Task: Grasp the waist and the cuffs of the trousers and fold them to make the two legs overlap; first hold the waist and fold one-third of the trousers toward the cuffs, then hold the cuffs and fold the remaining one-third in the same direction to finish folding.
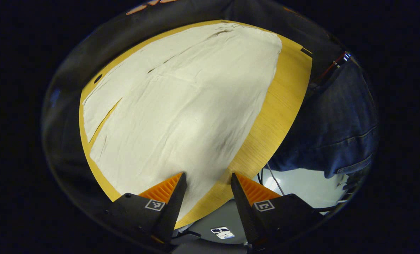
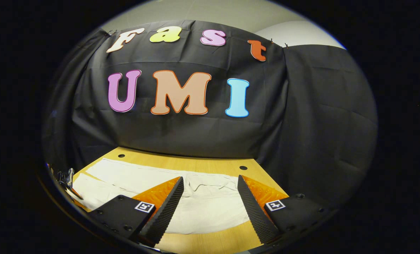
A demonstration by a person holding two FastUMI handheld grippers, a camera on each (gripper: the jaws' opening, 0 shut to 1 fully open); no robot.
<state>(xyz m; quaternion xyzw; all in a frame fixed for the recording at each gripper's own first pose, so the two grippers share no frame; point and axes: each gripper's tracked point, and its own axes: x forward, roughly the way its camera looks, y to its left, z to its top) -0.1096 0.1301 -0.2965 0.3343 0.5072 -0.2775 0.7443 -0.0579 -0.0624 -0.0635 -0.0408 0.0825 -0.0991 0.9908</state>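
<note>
Cream trousers [image 1: 181, 106] lie spread flat on the wooden table [image 1: 284, 102], the two legs side by side with a thin gap between them at the left. My left gripper [image 1: 208, 176] hovers open above the near end of the cloth, nothing between its fingers. In the right gripper view the same trousers [image 2: 210, 201] stretch across the table [image 2: 210, 164] from left to right. My right gripper [image 2: 210, 181] stands open just above the cloth's near part, holding nothing.
A person in blue jeans [image 1: 336, 123] stands at the table's right edge in the left gripper view. The grey floor [image 1: 301, 187] and a cable show beyond that edge. The other gripper [image 2: 67, 178] shows at the far left of the right gripper view.
</note>
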